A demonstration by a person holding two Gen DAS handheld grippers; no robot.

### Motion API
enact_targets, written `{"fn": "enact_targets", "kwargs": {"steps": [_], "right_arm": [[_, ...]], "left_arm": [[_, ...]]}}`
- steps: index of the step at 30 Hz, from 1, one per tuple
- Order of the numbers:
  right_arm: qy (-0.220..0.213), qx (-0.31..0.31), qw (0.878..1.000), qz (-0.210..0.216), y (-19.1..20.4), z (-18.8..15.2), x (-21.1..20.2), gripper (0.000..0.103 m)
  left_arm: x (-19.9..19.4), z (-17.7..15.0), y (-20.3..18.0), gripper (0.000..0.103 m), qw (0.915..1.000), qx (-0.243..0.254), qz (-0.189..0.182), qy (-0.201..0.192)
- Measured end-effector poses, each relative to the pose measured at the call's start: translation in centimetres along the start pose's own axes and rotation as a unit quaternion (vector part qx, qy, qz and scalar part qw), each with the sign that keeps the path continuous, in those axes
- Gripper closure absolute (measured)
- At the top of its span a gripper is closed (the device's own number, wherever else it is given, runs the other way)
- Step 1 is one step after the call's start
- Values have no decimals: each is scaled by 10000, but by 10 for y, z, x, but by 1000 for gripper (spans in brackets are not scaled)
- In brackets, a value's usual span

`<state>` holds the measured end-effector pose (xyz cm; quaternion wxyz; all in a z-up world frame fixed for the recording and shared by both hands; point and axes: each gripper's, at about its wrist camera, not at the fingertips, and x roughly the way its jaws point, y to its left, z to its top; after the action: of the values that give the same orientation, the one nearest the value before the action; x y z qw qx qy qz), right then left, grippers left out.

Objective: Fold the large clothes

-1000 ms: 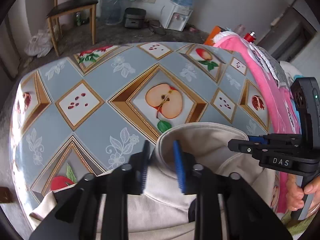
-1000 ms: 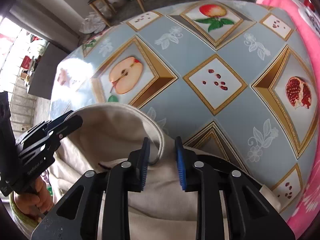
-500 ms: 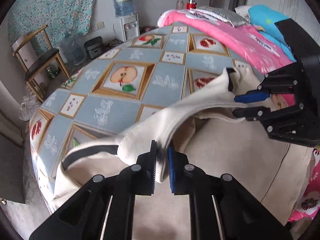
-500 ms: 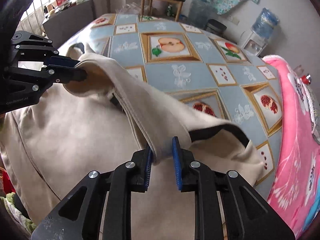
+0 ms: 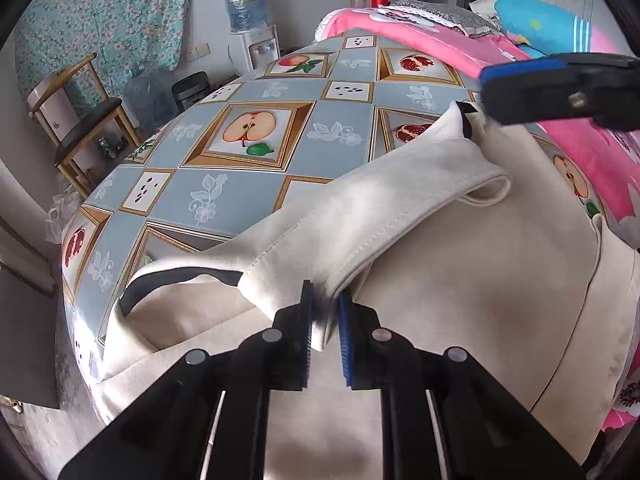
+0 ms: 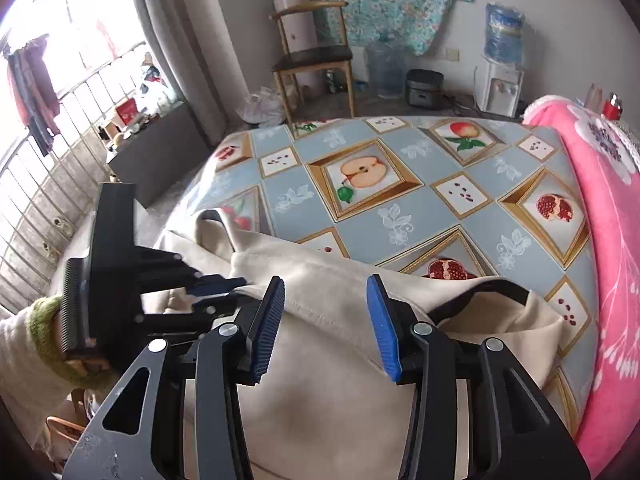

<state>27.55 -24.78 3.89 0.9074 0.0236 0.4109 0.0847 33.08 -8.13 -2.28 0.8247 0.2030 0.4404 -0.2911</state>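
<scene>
Your left tongs point(image 5: 325, 322) pinched the beige garment's point(image 5: 460, 280) folded edge; your right tongs point(image 6: 326, 322) had just been opening, cloth loose between, bare surface point(image 6: 440, 200) beyond.

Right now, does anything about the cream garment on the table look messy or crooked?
Yes. The cream garment isn't flat: a folded band runs diagonally across it, pinched in the left gripper, and its far end curls into a loose loop. The right gripper has just been opening, pads clear of the cloth. Nothing looks spilled or damaged.
</scene>
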Motion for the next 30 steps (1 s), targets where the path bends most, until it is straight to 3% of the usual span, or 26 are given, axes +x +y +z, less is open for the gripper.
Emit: {"fn": "enact_targets", "kwargs": {"steps": [2, 6, 13, 15, 17, 19, 21, 25, 27, 30], "right_arm": [[315, 210, 9993, 55, -1, -4, 30, 69], [812, 350, 9961, 28, -4, -27, 73, 69], [850, 275, 9960, 59, -5, -35, 74, 69], [897, 277, 9955, 83, -5, -34, 70, 65], [866, 306, 9956, 177, -6, -33, 61, 54], [756, 406, 9960, 252, -11, -32, 45, 44], [678, 574, 9952, 402, -22, -31, 27, 41], [590, 1328, 9874, 621, -66, -32, -6, 37], [699, 1942, 9752, 793, -93, -35, -13, 37], [981, 2913, 9421, 1343, -130, -46, -8, 37]], "left_arm": [[-4, -1, 1, 88, 10000, -81, -29, -19], [-14, -5, 10, 82, 9994, -305, -166, -7], [-47, -3, 33, 77, 9917, -995, -760, -284], [-52, 0, 39, 72, 9879, -1231, -867, -374], [-54, 1, 45, 68, 9832, -1492, -975, -390], [-51, 2, 52, 61, 9767, -1795, -1133, -318], [-48, 1, 59, 53, 9685, -2132, -1268, -215], [-38, -4, 79, 49, 9422, -2922, -1637, 17], [-33, -7, 88, 49, 9276, -3303, -1741, 134], [-22, -12, 95, 49, 9083, -3743, -1843, 299]]}}
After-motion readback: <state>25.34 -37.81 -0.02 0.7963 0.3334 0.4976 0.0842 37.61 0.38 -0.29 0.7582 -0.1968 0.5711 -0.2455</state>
